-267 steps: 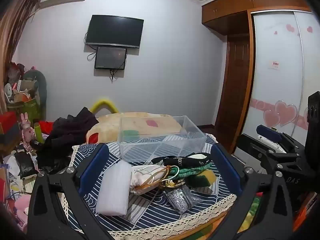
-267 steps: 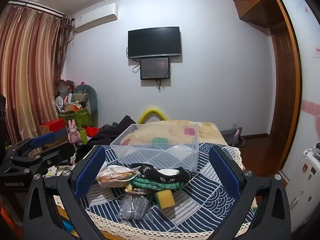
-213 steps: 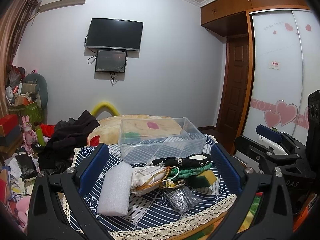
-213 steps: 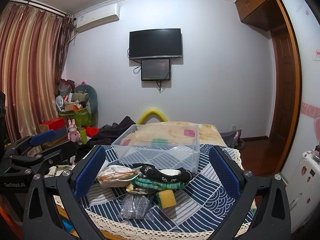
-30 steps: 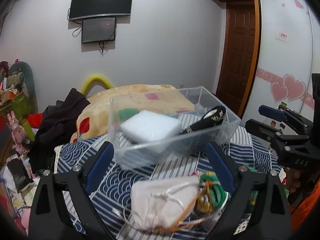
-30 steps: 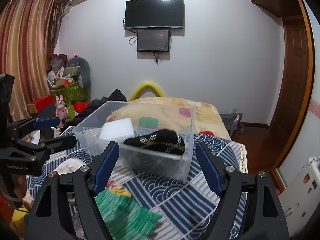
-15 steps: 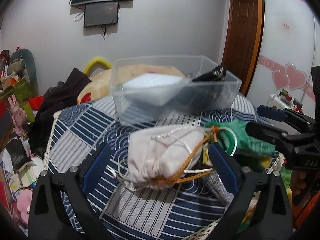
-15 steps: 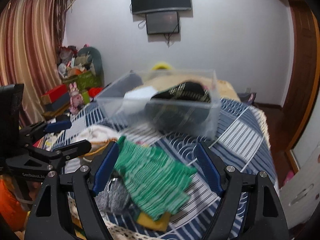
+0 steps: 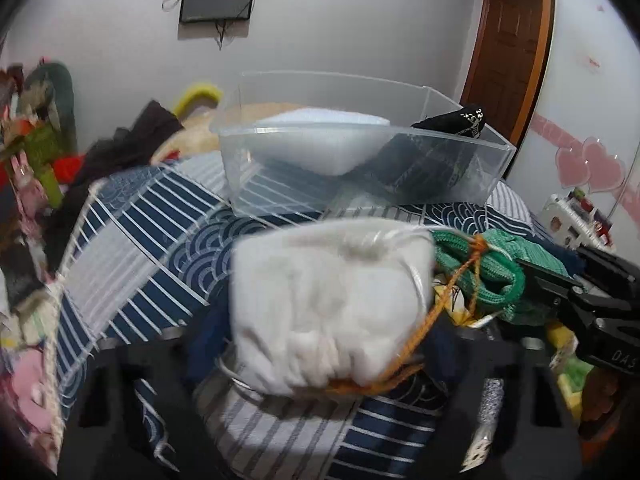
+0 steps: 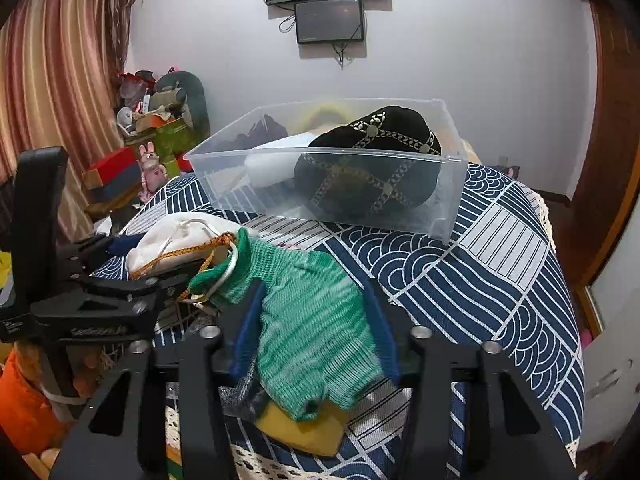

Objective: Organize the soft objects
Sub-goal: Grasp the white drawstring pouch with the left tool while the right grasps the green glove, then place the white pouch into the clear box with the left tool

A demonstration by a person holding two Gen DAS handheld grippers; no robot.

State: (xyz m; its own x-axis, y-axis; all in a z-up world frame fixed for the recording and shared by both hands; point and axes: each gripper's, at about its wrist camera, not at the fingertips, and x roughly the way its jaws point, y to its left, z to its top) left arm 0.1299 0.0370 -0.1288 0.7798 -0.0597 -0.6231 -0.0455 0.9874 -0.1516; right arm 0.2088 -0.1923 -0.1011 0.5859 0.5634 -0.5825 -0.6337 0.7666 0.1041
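A clear plastic bin point(image 9: 492, 160) point(image 10: 448, 196) stands on the blue patterned cloth. It holds a white foam block point(image 9: 320, 140) point(image 10: 268, 168) and a black cap with gold trim point(image 10: 372, 160) point(image 9: 460, 120). My left gripper point(image 9: 320, 344) is shut on a white drawstring pouch point(image 9: 328, 304) point(image 10: 180, 240) with an orange cord. My right gripper point(image 10: 316, 332) is shut on a green knit cloth point(image 10: 308, 332) point(image 9: 500, 276). Both lie in front of the bin.
A yellow sponge point(image 10: 304, 428) and a silver glittery pouch point(image 10: 240, 396) lie under the green cloth at the near table edge point(image 10: 280, 464). Dark clothes point(image 9: 132, 140) and toys point(image 10: 152, 160) are piled at the left. A wooden door point(image 9: 508, 40) stands at the right.
Both grippers have moved down and forward and closed: the left onto the white pouch, the right onto the green cloth. Half a second ago both were open above them.
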